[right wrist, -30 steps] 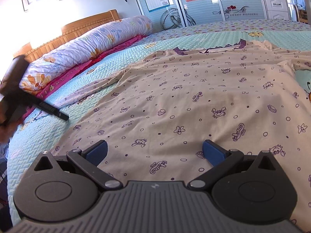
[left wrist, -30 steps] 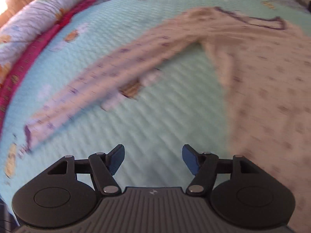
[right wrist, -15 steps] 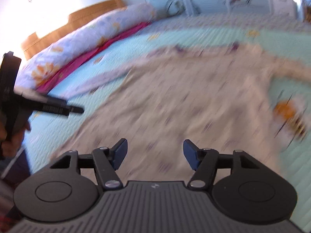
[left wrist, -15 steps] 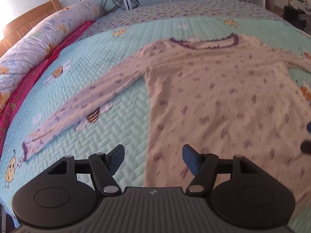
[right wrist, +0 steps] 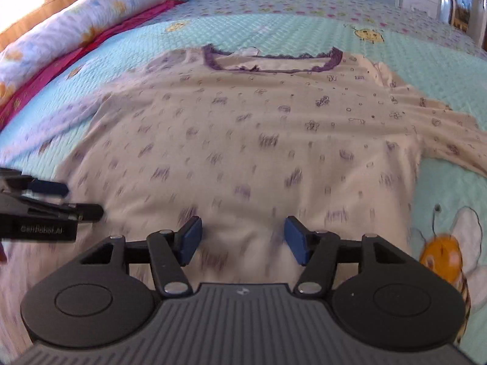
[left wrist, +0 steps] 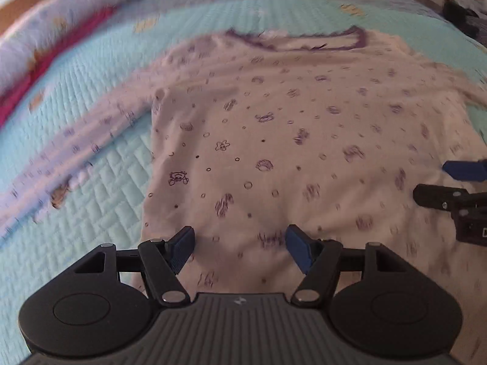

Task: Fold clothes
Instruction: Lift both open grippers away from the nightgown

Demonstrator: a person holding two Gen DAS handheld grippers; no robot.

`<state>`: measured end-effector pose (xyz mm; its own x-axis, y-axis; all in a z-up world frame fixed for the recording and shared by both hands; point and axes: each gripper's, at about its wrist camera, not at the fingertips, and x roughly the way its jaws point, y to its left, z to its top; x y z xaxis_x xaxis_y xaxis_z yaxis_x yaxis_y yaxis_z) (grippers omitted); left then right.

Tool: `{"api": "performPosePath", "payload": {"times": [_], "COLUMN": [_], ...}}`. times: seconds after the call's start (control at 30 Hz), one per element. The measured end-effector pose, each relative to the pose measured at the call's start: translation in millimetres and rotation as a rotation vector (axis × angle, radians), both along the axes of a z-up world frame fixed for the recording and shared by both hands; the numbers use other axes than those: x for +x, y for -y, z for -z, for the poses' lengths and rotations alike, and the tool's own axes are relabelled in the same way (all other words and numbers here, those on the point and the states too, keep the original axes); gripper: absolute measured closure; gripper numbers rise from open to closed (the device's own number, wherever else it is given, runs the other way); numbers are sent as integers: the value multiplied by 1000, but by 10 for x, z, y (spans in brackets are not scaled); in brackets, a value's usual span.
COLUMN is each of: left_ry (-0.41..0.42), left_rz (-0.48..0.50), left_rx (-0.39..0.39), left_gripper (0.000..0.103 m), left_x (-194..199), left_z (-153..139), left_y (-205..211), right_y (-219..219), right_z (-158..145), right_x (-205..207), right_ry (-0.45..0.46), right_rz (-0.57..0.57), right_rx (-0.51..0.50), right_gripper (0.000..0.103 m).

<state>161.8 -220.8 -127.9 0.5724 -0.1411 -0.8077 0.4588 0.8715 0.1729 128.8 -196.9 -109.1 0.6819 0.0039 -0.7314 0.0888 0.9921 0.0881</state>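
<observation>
your left hand-held gripper has swung from sleeve to shirt centre; both hand-held grippers, right included, gape empty, probably above its hem.

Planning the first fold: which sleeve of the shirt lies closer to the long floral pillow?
The left sleeve, stretched toward the floral pillow; the right sleeve points away.

Your left wrist camera sat low near the shirt's hem, facing its collar; your right wrist camera looked alongside it. Both shared the shirt and bedspread.
</observation>
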Motion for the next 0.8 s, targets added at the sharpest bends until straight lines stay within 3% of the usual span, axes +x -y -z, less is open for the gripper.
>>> {"api": "performPosePath", "payload": {"times": [0.07, 0.17, 0.37, 0.43, 0.5, 0.6, 0.7, 0.8], "left_ry": [9, 4, 20, 36, 57, 116, 193, 263], "left_rz": [51, 63, 31, 41, 82, 199, 346, 446], "left_rx": [34, 37, 29, -3, -26, 14, 117, 282], "left_gripper": [33, 33, 32, 32, 32, 32, 32, 32], "left_x": [-295, -662, -1219, -1402, -1613, -1960, -2286, -2436], "left_z": [-10, -35, -140, -230, -299, -338, -241, -18], "left_y": [-102, -334, -612, -622, -594, -484, -380, -268], "right_y": [-65, -228, -246, -286, -325, -390, -680, -790], "right_z": [120, 125, -16, -100, -185, -305, -144, -15], "right_x": [-48, -635, -1496, -1685, -1874, -2155, -2335, -2313], "right_ry": [-36, -23, 9, 37, 66, 107, 69, 25], "right_rz": [-21, -68, -6, -27, -48, -82, -175, -260], "right_rx": [-19, -54, 45, 34, 23, 2, -256, -401], "right_gripper": [39, 31, 29, 29, 29, 29, 29, 29]}}
